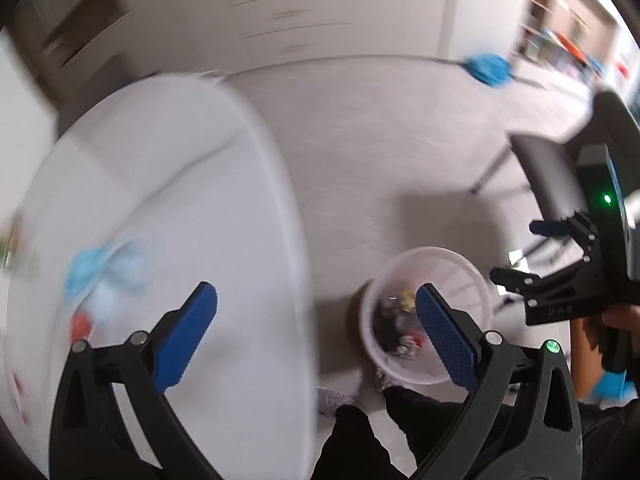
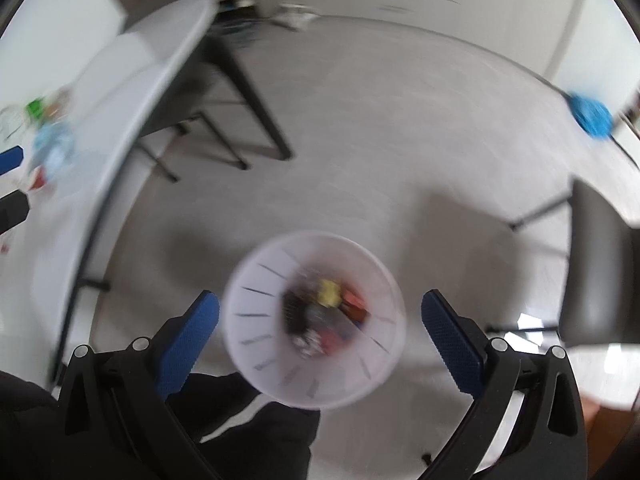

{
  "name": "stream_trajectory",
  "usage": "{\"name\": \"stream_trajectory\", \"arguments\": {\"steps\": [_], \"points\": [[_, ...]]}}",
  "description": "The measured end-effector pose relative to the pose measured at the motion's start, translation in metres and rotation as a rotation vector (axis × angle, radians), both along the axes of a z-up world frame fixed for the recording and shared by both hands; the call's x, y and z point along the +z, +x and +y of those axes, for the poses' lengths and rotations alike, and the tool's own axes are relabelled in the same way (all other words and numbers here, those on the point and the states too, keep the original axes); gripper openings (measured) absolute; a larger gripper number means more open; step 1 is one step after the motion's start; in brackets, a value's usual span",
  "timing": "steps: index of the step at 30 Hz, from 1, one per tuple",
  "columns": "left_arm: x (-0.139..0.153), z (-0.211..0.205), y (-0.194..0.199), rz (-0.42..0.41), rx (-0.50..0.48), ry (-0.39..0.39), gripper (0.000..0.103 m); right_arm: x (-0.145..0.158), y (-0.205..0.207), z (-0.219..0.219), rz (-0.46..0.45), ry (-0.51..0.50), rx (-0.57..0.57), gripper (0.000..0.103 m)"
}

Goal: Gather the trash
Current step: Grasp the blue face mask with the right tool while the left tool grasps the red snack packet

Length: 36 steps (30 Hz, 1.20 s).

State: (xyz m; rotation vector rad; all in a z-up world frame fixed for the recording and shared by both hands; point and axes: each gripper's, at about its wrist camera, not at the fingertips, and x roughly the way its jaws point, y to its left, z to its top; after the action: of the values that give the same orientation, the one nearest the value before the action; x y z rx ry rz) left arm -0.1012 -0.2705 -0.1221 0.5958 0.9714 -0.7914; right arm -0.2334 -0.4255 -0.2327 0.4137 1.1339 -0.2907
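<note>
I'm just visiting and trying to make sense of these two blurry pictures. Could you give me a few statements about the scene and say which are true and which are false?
1. The white bin stands on the floor. True.
2. The bin is empty. False: several scraps lie at its bottom.
3. The right gripper has its fingers wide apart with nothing held. True.
4. The left gripper is clamped on a piece of trash. False: its fingers are spread and hold nothing.
5. Some litter still lies on the white table. True.
</note>
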Motion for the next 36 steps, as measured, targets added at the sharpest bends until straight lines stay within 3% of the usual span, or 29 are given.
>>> {"name": "stream_trajectory", "arguments": {"steps": [8,16,22,27,31,36], "points": [[0.021,0.13,0.063,-0.023,0.373,-0.069,0.095,0.04,0.094,0.073,-0.097,0.025,0.249,0.1],[0.017,0.217,0.083,0.0,0.611,-0.113,0.095,0.073,0.171,0.147,-0.151,0.013,0.484,0.1],[0.019,0.241,0.089,-0.005,0.679,-0.142,0.095,0.098,0.222,0.175,-0.183,0.011,0.602,0.1],[0.016,0.256,0.104,0.008,0.708,-0.165,0.095,0.111,0.292,0.196,-0.135,0.011,0.651,0.1],[0.009,0.268,0.117,0.029,0.733,-0.172,0.095,0.094,0.347,0.206,-0.019,0.071,0.62,0.1],[0.002,0.278,0.126,0.06,0.749,-0.178,0.095,0.056,0.379,0.217,0.126,0.134,0.56,0.1]]}}
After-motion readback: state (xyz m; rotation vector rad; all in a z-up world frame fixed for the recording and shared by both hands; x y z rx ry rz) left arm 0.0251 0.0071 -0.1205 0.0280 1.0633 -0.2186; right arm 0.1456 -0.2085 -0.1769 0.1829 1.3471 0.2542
